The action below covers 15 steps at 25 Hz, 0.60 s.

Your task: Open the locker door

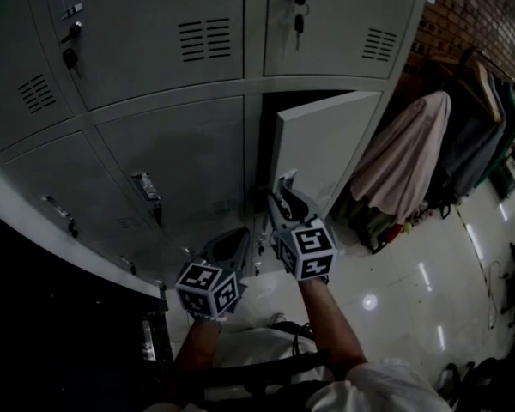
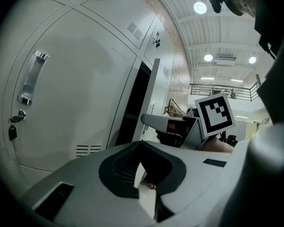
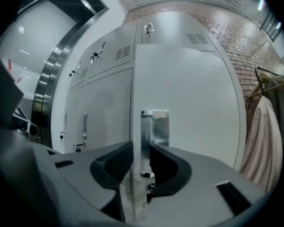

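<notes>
The grey locker door (image 1: 322, 148) stands ajar, with the dark opening (image 1: 309, 99) behind its top edge. In the right gripper view the door (image 3: 189, 108) fills the right side, and its upright metal handle (image 3: 155, 136) sits near the door's left edge. My right gripper (image 1: 283, 194) (image 3: 142, 162) straddles that handle. Its right jaw lies against the handle and a thin gap shows at the left jaw, so it is open. My left gripper (image 1: 236, 240) (image 2: 139, 145) hangs lower left of it, tips together, holding nothing.
Closed lockers (image 1: 167, 157) with handles and hanging keys (image 1: 297, 7) fill the left and top. Coats on a rack (image 1: 412, 157) hang close to the right of the open door, before a brick wall (image 1: 489, 15). Glossy tiled floor (image 1: 403, 290) lies below.
</notes>
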{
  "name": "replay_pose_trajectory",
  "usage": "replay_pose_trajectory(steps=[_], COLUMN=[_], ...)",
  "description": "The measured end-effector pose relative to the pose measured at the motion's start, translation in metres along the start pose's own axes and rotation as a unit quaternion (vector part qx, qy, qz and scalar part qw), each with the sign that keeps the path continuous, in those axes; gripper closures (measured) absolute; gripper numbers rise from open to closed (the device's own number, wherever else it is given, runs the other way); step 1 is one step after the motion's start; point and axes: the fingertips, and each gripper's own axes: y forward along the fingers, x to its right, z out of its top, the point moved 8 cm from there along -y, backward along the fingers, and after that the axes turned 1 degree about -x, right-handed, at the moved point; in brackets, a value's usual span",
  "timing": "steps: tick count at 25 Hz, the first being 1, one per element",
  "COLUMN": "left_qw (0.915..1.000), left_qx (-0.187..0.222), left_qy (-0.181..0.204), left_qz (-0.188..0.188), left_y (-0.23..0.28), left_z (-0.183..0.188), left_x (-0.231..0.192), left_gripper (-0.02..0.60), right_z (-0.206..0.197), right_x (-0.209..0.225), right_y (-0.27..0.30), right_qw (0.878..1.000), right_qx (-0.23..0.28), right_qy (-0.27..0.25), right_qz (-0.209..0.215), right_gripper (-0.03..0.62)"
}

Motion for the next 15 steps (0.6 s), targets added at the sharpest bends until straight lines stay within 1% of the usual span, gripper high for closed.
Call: replay_pose_trajectory(steps=[2,6,8,12,15], left_qw=[1.0000,0.9998,0.9997,0.9992,0.9989], left_qx=[0.000,-0.011,-0.020,-0.009,-0.009], left_qy=[-0.003,0.007,0.008,0.004,0.007], left_qz=[-0.006,-0.013,-0.013,-0.040,-0.046], left_y=[-0.001,-0.002,-0.002,0.002,0.002], left_z=[-0.003,-0.005,-0.007,-0.014,-0.017], left_x=[0.002,0.010,0.014,0.025,0.034], left_gripper=[0.589,0.589,0.589,0.589,0.589], right_z=[-0.001,-0.002,-0.003,-0.004,-0.006], right_x=[0.000,0.001,0.003,0.005,0.006], right_y=[-0.005,-0.017,-0.025,-0.039,-0.052], right_qw=[1.000,1.000,1.000,1.000,1.000], right_qx=[-0.001,-0.004,-0.005,-0.004,-0.003], right_qy=[0.000,0.003,0.002,0.001,0.001], right_qz=[-0.005,-0.007,-0.011,-0.014,-0.017], right_gripper=[0.471,0.470,0.449,0.441,0.441])
